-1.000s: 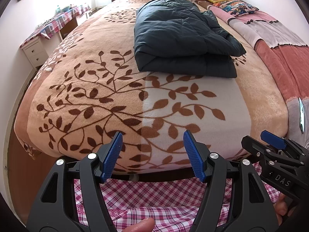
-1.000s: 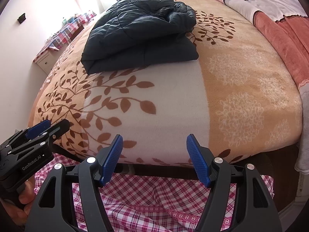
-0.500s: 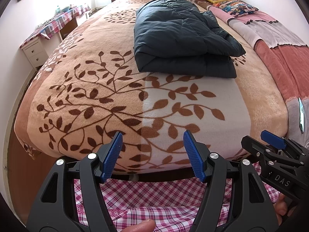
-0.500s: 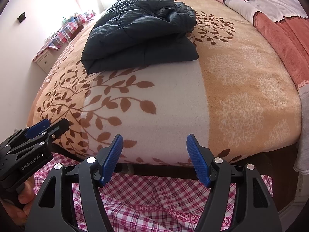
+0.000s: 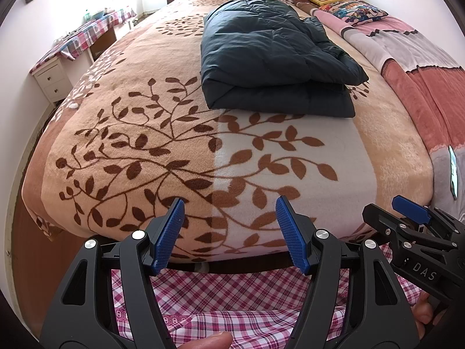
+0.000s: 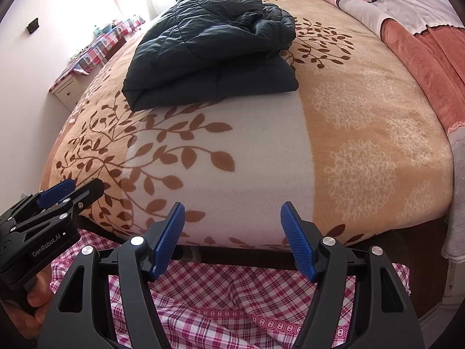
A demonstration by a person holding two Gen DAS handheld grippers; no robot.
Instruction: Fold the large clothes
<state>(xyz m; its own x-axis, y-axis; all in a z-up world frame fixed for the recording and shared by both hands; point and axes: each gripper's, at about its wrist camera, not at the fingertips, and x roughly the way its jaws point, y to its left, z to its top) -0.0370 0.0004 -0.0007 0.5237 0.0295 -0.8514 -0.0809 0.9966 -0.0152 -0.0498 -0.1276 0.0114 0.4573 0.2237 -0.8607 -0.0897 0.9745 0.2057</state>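
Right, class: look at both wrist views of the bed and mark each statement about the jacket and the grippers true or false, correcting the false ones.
1. The dark jacket lies folded on the leaf-patterned blanket. True.
2. The left gripper is clamped on the jacket. False: its jaws are open with nothing between them, at the near edge of the bed.
3. The right gripper is open and empty. True.
4. The jacket hangs over the foot of the bed. False: it rests further up, around the middle of the bed.
5. Pillows lie near the headboard. True.
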